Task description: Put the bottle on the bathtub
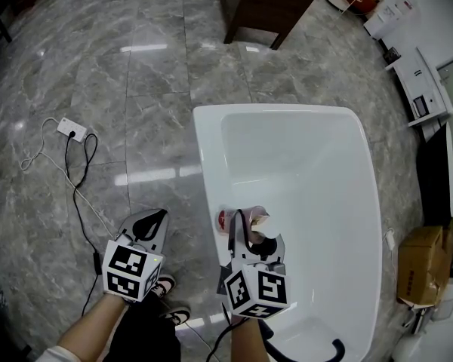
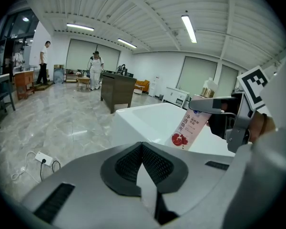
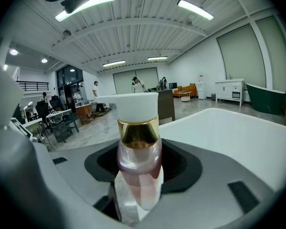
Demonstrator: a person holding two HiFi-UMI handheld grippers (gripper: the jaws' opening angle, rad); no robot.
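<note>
Over the near left rim of the bathtub (image 1: 204, 149), the right claw (image 1: 249, 231) was clamped on the bottle (image 1: 241, 219); the right gripper view showed its jaws squeezing the pink body just under the gold collar and white pump top; from the left gripper view the bottle leaned, its base low by the rim, and whether it touched I could not tell. The left claw (image 1: 155, 219) hung well apart over the floor (image 1: 136, 89), its jaws together with nothing between them.

The chief risk, as I judged it, was a release while the bottle leaned; a tall, narrow pump bottle let go off upright would likely topple, either sliding down into the tub or dropping to the floor on the outer side. The rim looked glossy and fairly narrow, so a base set partly over either edge could slip; the bottle needed to be upright and centred on the flat part first. A grip so high up could also let the base swing; and jaws opening unevenly might drag the bottle over as they let go.
</note>
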